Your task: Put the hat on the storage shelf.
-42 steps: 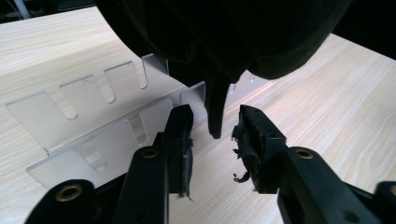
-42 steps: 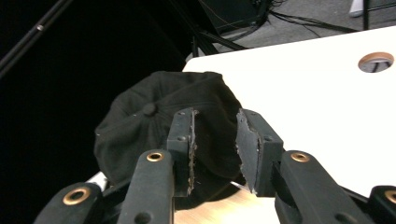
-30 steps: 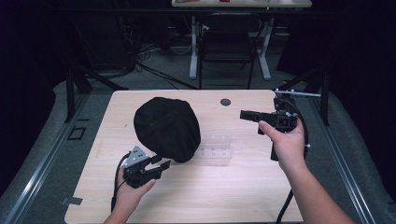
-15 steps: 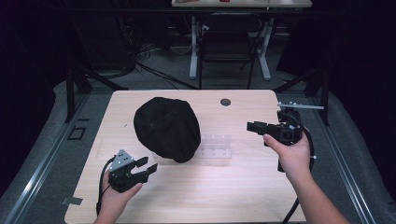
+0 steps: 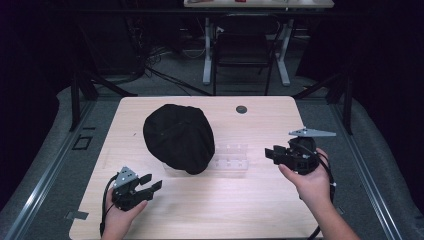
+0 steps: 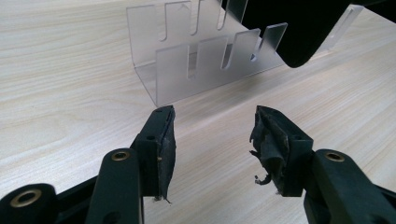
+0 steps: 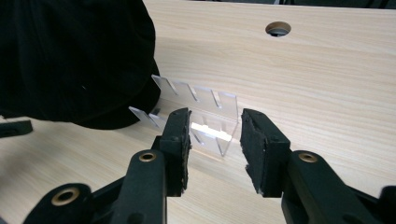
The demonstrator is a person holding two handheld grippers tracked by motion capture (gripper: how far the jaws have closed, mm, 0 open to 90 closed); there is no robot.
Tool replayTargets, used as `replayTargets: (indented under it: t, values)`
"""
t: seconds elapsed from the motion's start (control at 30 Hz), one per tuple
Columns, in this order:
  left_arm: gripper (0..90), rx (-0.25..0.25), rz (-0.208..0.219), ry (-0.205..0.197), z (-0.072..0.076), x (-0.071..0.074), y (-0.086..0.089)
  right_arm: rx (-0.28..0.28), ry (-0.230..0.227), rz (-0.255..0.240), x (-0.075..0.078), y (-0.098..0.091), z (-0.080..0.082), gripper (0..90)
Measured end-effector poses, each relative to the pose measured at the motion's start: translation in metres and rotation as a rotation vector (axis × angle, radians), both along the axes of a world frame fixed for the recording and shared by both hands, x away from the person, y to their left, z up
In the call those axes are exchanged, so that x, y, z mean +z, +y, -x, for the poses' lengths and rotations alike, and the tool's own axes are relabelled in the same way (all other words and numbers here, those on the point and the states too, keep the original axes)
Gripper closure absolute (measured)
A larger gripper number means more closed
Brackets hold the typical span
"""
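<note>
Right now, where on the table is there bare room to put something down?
Free wood lies along the near edge of the table, between the left gripper and the right gripper, and also on the far right around the round hole. The middle is crowded: the black cap sits over the clear slotted rack.

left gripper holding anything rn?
No: the left gripper stands open over bare table, short of the clear slotted rack.

Cap (image 5: 178, 137) apparently resting on rack (image 5: 231, 160).
</note>
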State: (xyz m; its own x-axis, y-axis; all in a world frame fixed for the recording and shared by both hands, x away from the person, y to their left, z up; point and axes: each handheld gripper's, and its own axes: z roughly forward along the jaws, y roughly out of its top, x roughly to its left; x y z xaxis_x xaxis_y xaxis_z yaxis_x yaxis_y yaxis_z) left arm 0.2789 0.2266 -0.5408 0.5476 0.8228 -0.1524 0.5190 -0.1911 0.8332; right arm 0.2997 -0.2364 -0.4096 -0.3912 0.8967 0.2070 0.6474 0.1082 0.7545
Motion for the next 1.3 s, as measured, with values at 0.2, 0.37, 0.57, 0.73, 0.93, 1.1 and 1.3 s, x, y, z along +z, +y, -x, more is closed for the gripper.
replayTargets:
  t: [0.2, 0.37, 0.57, 0.73, 0.93, 1.1, 1.3]
  values:
    - [48.3, -0.009, -0.005, -0.013, 0.001, -0.002, -0.001, -0.010, 0.008, 0.016, -0.020, -0.003, 0.009, 61.4]
    - [46.7, -0.013, -0.015, -0.013, 0.003, -0.002, -0.003, -0.025, -0.002, 0.018, -0.033, -0.005, 0.016, 61.1]
    - [48.4, -0.025, -0.014, -0.003, 0.004, -0.003, -0.004, -0.040, -0.014, 0.019, -0.050, -0.008, 0.023, 60.1]
    - [48.5, -0.023, -0.013, -0.009, 0.004, -0.003, -0.005, -0.056, -0.023, 0.025, -0.066, -0.010, 0.029, 59.4]
    - [48.4, -0.031, -0.017, -0.007, 0.005, -0.004, -0.006, -0.085, -0.033, 0.024, -0.081, -0.016, 0.035, 62.0]
    - [48.5, -0.043, -0.011, -0.003, 0.005, -0.004, -0.008, -0.086, 0.012, 0.001, -0.095, -0.020, 0.036, 60.1]
    - [49.6, -0.050, 0.001, -0.006, 0.006, -0.002, -0.011, -0.132, -0.008, -0.007, -0.109, -0.025, 0.037, 54.0]
